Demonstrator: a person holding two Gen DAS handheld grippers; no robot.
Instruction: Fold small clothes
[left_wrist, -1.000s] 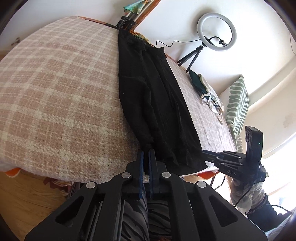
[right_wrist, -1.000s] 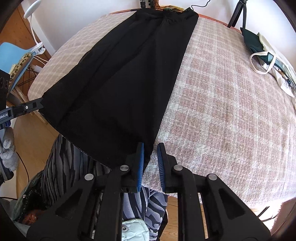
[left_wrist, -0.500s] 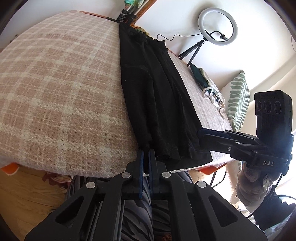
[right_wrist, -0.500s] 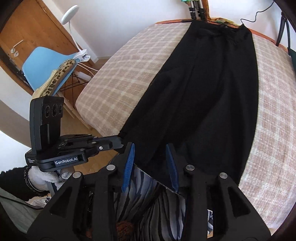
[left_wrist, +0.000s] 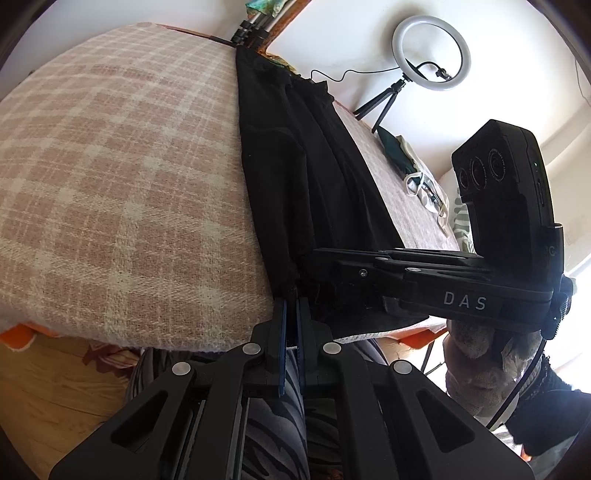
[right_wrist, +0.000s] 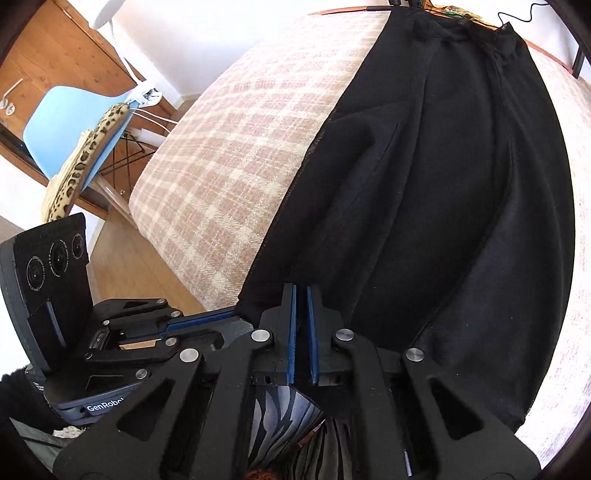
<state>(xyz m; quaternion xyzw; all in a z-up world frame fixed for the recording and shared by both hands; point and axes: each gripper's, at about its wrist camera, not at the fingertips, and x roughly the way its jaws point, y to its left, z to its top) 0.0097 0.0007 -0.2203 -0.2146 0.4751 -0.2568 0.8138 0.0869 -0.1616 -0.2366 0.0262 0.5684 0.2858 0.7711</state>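
Both grippers pinch the black garment's (right_wrist: 424, 184) near hem at the plaid bed's (left_wrist: 110, 184) edge; left gripper (left_wrist: 291, 306) and right gripper (right_wrist: 301, 295) sit close together, nearly closed on cloth, seemingly to lift it for a lengthwise fold.

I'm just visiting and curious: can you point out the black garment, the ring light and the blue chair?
black garment (right_wrist: 443, 184): right wrist view, middle of the cloth.
ring light (left_wrist: 400, 37): left wrist view, on the white ring's left side.
blue chair (right_wrist: 59, 114): right wrist view, on the backrest.

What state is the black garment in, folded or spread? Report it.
Partly folded: the black garment lies lengthwise on the plaid bed, one side doubled over in layered folds.
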